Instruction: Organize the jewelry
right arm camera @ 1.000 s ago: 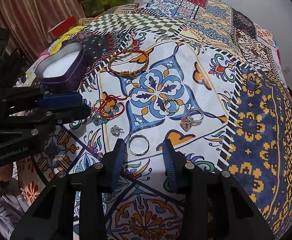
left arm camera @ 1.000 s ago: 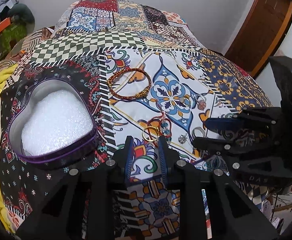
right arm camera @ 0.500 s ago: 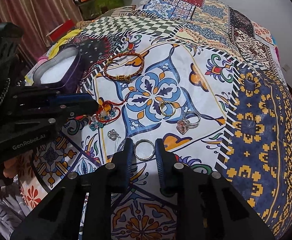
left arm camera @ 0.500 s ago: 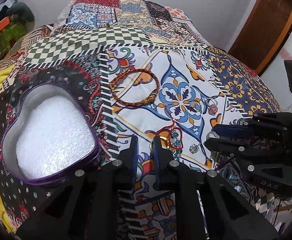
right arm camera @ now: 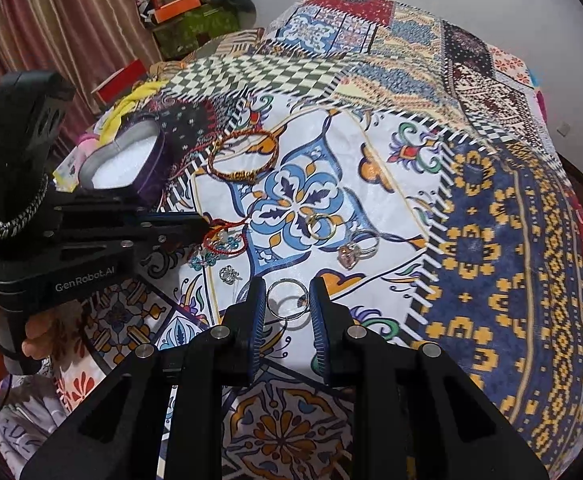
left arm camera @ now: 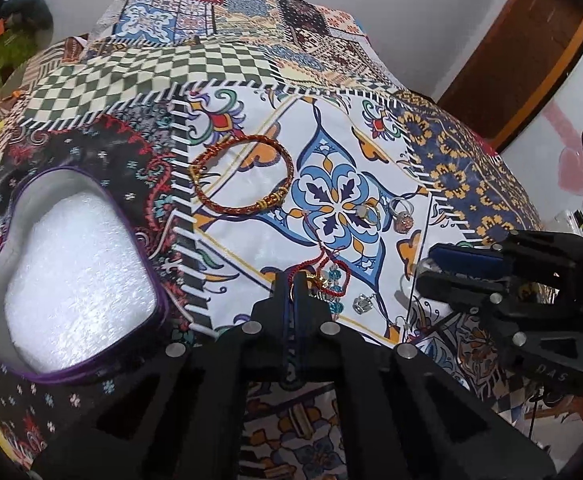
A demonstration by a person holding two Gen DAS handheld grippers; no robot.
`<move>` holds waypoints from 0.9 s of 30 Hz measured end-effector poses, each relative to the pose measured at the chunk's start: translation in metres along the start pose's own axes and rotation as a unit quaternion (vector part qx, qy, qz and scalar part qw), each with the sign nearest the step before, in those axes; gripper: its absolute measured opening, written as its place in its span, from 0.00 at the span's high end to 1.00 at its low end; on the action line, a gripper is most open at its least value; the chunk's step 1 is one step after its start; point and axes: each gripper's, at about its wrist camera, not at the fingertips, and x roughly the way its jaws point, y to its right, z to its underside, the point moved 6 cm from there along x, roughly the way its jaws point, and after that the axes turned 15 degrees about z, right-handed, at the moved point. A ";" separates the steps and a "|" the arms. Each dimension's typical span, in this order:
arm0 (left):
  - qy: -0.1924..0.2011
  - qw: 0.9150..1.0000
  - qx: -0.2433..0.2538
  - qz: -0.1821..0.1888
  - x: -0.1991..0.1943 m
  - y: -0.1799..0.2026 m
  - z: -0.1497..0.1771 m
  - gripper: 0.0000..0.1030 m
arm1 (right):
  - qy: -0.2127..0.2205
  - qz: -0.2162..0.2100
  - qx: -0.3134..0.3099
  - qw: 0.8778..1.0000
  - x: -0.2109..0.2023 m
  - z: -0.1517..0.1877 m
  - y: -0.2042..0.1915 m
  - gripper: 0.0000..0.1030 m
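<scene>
My left gripper (left arm camera: pixel 292 280) is shut on the red cord bracelet (left arm camera: pixel 333 278) with blue beads; a gold loop shows between its pads. My right gripper (right arm camera: pixel 287 300) is shut on a plain silver ring (right arm camera: pixel 288 299), both pads against its sides. A heart-shaped purple tin (left arm camera: pixel 71 272) lined with white foam sits to the left, also in the right wrist view (right arm camera: pixel 123 164). On the cloth lie a red-and-gold bangle (left arm camera: pixel 243 176), a gold ring (right arm camera: pixel 319 226), a ring with a pink stone (right arm camera: pixel 355 250) and a small silver charm (right arm camera: pixel 227 274).
Everything lies on a patchwork cloth (right arm camera: pixel 491 240) that falls away at its edges. A hand (right arm camera: pixel 35 332) holds the left gripper's handle. A curtain and stacked boxes (right arm camera: pixel 179 4) stand at the back left, and a brown door (left arm camera: pixel 531 40) at the right.
The left gripper's fingers went from wide open to shut on the red cord bracelet. The right gripper's fingers narrowed onto the silver ring.
</scene>
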 end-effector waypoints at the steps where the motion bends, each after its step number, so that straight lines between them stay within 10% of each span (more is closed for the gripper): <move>1: 0.003 1.000 -0.001 0.000 -0.003 0.001 0.001 1.00 | 0.003 0.002 0.002 1.000 -0.003 -0.001 0.002 0.80; 23: 0.049 0.997 0.038 -0.053 -0.072 0.019 -0.003 0.99 | 0.057 0.007 0.018 0.998 -0.046 -0.021 -0.001 0.80; 27: 0.007 0.999 0.021 -0.047 -0.053 0.009 0.014 0.74 | 0.053 0.006 0.018 0.998 -0.044 -0.018 -0.002 0.80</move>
